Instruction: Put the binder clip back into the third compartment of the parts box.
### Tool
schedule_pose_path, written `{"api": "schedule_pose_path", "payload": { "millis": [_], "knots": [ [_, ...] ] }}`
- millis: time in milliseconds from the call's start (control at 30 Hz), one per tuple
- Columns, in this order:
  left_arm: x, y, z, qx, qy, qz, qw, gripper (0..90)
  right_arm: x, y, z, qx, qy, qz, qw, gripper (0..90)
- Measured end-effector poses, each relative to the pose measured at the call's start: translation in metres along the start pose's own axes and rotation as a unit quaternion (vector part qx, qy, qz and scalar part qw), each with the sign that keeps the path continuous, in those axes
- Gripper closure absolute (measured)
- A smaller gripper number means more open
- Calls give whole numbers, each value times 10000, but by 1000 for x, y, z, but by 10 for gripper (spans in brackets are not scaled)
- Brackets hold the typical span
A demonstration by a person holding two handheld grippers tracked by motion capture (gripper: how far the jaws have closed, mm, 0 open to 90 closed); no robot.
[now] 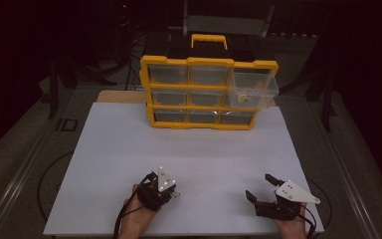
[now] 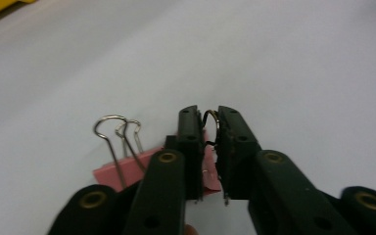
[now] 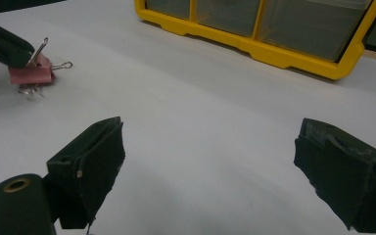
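My left gripper (image 2: 209, 147) is shut on a pink binder clip (image 2: 122, 169). A wire loop and a pink edge sit pinched between the jaws, and two silver wire handles stick up to their left. In the high view the left gripper (image 1: 174, 192) rests low over the near left of the white board (image 1: 179, 149). The right gripper view shows the pink clip (image 3: 32, 74) at the tip of the left gripper (image 3: 5, 46). My right gripper (image 3: 210, 161) stands open with nothing between its fingers, and it is at the near right (image 1: 259, 186).
A yellow drawer organiser (image 1: 209, 92) stands upright at the board's far edge. Its right middle clear drawer (image 1: 252, 88) is pulled out, with a small pale item (image 1: 243, 98) inside. The organiser's lower frame (image 3: 274, 51) lies ahead of the right gripper. Dark floor surrounds the table.
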State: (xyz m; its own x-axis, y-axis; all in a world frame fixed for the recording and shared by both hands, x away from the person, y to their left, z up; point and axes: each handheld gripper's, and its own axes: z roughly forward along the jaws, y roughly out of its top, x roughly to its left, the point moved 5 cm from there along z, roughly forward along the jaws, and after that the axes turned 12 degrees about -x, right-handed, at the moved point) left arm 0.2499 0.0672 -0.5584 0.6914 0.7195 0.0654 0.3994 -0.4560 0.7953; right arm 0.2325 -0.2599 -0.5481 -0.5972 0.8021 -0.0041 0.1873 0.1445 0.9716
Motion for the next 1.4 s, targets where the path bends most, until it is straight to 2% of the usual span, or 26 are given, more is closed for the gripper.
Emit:
{"api": "schedule_pose_path", "payload": {
  "millis": [167,200,400,600,833,1167,1267,1400],
  "knots": [
    [7,2,-2,-82,81,-101,9999,890,1,0,1,14,4,-12,10000,111],
    [10,2,-2,-132,-71,-246,9996,890,1,0,1,15,13,-11,10000,111],
    [7,5,-1,-188,-215,-221,9993,894,1,-1,1,7,32,-4,10000,110],
    [7,16,-2,-341,-393,-299,9982,894,1,0,1,-15,47,2,10000,110],
    [9,25,-3,-401,-515,-240,9976,895,1,0,1,-23,55,-2,10000,110],
    [13,38,-4,-472,-571,-157,9971,896,1,0,1,-22,66,1,10000,110],
    [19,51,-7,-589,-658,-173,9959,896,1,0,1,-30,69,1,10000,110],
    [24,59,-9,-639,-678,-143,9955,896,2,0,1,-9,74,9,10000,110]
  ]
}}
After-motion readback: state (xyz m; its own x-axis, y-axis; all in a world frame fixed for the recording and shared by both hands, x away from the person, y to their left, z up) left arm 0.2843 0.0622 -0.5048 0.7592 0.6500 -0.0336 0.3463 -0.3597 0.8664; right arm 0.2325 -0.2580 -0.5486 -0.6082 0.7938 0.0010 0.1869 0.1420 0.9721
